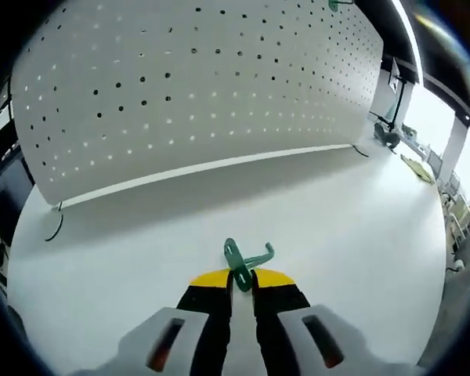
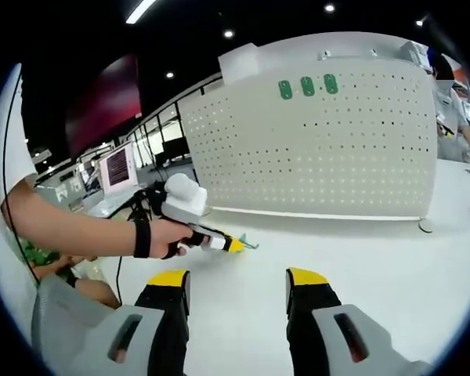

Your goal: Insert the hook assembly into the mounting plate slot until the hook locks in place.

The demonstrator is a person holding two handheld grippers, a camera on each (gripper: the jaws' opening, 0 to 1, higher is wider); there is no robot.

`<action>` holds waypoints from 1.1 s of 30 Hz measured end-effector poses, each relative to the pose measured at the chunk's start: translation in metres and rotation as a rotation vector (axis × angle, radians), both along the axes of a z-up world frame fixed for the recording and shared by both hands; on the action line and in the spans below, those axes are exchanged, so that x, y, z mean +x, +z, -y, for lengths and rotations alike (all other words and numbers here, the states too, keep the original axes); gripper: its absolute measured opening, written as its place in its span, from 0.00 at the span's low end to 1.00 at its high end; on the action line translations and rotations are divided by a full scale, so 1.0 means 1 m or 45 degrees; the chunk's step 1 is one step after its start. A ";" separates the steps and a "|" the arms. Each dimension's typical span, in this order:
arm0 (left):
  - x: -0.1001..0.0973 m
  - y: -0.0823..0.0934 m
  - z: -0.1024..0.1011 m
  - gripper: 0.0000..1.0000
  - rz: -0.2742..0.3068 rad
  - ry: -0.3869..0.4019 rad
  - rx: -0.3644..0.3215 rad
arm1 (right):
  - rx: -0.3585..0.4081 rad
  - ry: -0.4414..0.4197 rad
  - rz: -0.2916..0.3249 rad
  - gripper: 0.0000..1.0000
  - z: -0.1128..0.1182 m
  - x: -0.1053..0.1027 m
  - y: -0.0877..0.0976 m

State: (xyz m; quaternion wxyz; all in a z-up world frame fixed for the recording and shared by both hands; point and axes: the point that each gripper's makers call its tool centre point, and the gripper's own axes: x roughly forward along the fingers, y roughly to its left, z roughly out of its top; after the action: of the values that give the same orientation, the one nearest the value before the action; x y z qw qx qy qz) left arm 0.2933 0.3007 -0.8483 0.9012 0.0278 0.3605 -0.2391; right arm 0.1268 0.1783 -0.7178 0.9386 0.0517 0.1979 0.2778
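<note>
A white tabletop (image 1: 360, 227) spreads smooth and matte under both views. A white perforated panel (image 1: 204, 86) stands upright on it along the far side, its lower edge meeting the surface. In the right gripper view a small round foot (image 2: 428, 225) rests beside the panel's corner.

The lower end of the green hook (image 1: 245, 260) is hidden between the yellow tips of the left claw (image 1: 242, 280). In the right gripper view the hook (image 2: 248, 244) is too small for its shape to be made out. The top of the pegboard (image 1: 196, 86) is cut off by the left gripper view's edge. The three green pieces (image 2: 308, 86) mounted high on the pegboard (image 2: 321, 149) are too small to be identified.
</note>
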 end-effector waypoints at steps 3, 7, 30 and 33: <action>-0.001 -0.001 0.000 0.07 -0.011 0.006 -0.016 | 0.003 -0.001 0.003 0.50 0.000 0.001 0.000; -0.004 -0.003 0.002 0.04 -0.033 -0.013 -0.027 | 0.003 0.000 0.005 0.49 0.000 0.003 0.001; -0.038 0.023 0.016 0.04 0.000 -0.135 -0.099 | 0.028 0.027 0.032 0.48 -0.012 0.000 0.007; -0.045 0.027 0.016 0.04 -0.001 -0.134 -0.122 | 0.036 0.034 0.036 0.48 -0.014 -0.002 0.009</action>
State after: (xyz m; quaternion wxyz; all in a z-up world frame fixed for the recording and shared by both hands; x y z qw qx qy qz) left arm 0.2484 0.2845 -0.8210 0.8875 0.0034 0.3471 -0.3030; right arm 0.1249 0.1918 -0.7090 0.9367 0.0584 0.1814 0.2938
